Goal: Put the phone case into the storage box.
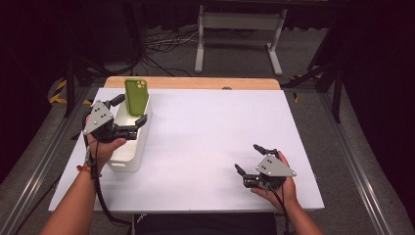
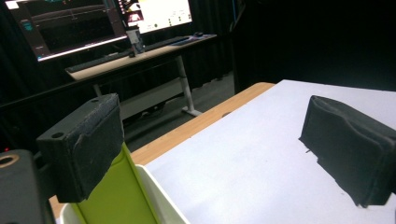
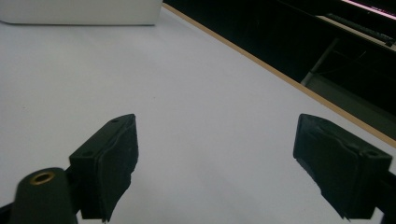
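We see a green phone (image 1: 136, 96) standing upright in the far end of a white bin (image 1: 128, 157), its camera end up and its lower part down inside the bin's walls. In the left gripper view the same green surface (image 2: 116, 196) rises just behind the bin's white rim (image 2: 161, 198), close against the near jaw pad.

The left gripper (image 1: 131, 110) sits at the bin, its jaws spread wide on either side of the phone: one jaw reaches past the phone's far left side, the other lies across the bin's right wall near the phone's lower edge. In its own view the two black pads stand far apart. We cannot tell whether either pad touches the phone; nothing is clamped between them. The person's left hand (image 1: 108, 143) holds the gripper beside the bin's left wall.

The bin rests on the left part of the white table (image 1: 205, 132), lengthwise from near to far, with a wooden edge showing along the table's far side.

Well apart, near the table's front right corner, the right gripper (image 1: 248, 159) is held low over the bare surface. Its jaws are also wide open and hold nothing, pointing leftward across the table toward the bin's side.
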`<state>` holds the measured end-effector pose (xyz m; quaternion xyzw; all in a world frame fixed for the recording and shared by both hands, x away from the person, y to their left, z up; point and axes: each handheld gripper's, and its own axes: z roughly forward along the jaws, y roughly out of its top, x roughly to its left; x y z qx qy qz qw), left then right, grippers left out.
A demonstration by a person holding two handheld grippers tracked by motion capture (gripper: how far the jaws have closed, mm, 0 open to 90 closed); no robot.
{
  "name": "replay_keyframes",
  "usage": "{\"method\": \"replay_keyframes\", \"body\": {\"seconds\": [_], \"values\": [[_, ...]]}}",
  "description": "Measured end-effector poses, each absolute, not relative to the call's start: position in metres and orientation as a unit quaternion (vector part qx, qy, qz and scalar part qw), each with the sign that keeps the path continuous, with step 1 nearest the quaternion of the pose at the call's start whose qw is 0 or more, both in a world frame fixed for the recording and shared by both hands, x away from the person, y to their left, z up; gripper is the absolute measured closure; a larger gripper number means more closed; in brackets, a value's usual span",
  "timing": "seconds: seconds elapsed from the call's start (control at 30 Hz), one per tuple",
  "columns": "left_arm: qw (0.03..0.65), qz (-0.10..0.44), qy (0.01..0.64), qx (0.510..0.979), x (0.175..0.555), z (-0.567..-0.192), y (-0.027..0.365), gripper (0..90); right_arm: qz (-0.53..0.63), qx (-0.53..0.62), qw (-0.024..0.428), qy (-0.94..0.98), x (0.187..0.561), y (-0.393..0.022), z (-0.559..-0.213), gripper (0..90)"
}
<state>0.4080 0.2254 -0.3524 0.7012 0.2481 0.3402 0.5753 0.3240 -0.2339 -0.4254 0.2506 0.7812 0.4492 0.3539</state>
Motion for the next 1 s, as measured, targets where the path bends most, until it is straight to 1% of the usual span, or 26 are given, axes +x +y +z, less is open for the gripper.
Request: {"method": "replay_keyframes", "body": {"seconds": [1.0], "values": [[0.588, 0.320, 0.213, 0.712, 0.382, -0.360, 0.199, 5.8, 0.446, 0.248, 0.353, 0.784, 0.322, -0.232, -0.425, 15.0]]}}
